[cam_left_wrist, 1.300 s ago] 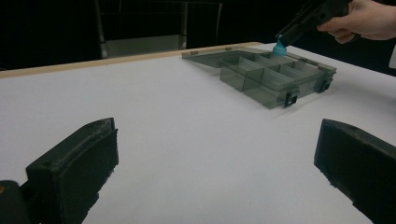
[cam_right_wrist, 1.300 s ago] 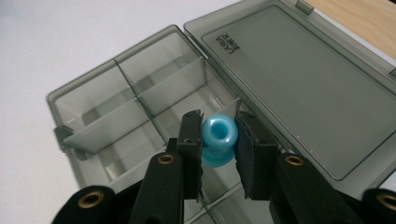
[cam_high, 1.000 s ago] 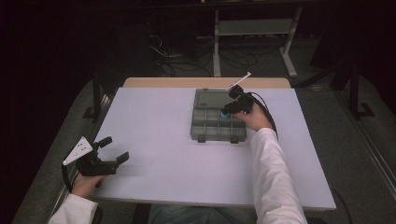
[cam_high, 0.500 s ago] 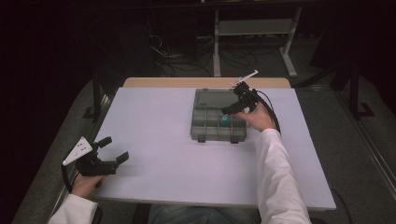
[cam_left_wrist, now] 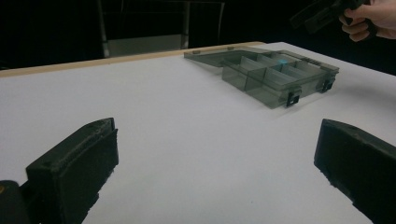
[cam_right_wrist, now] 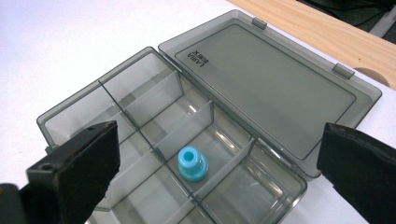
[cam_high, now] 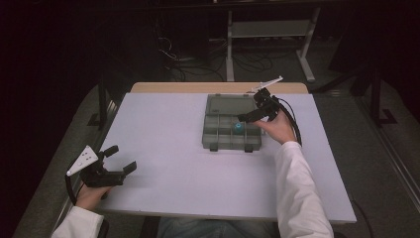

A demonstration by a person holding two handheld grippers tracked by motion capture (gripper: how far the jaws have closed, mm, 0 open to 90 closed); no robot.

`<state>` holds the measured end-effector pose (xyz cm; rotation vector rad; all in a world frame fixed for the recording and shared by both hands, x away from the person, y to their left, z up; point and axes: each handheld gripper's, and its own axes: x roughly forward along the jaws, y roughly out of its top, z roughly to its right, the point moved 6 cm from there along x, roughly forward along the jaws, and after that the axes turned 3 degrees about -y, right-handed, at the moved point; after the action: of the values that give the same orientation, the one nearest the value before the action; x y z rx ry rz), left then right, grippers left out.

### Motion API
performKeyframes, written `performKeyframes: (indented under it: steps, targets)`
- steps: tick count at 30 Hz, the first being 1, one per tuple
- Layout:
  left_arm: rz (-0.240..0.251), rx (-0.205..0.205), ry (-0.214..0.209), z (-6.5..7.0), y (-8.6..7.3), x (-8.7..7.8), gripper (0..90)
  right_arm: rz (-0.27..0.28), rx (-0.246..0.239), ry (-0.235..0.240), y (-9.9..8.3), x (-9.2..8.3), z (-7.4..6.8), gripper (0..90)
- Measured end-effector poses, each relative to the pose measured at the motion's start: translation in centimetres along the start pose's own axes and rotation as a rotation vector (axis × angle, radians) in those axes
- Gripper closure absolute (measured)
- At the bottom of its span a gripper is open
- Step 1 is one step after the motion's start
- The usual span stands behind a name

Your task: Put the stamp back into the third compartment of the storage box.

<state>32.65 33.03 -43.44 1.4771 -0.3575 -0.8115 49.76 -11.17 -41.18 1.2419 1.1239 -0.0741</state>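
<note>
Right gripper view: near end of the organizer box (cam_right_wrist: 140, 140) is cut off by the bottom edge, and my 2 jaws cover its front compartments. The moulded lettering on the lid (cam_right_wrist: 261, 79) is too small and inverted to read in full. High view: the blue piece (cam_high: 238, 128) is a speck (shape indiscernible).

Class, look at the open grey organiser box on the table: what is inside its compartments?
One small blue piece stands in a compartment of the organiser box. The other visible compartments look empty; the right gripper's jaws cover parts of the nearest ones.
</note>
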Motion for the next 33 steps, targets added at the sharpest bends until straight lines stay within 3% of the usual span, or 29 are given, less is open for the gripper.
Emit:
performKeyframes:
  steps: [24,33]
  targets:
    - [-0.004,-0.002,0.003,0.1,0.0,0.1,0.0,0.122,-0.005,0.008,-2.4,-3.1,-0.6,0.0]
    - [-0.003,-0.003,0.001,0.1,0.0,0.1,0.0,0.152,0.013,0.009,-3.2,-4.0,-0.4,0.0]
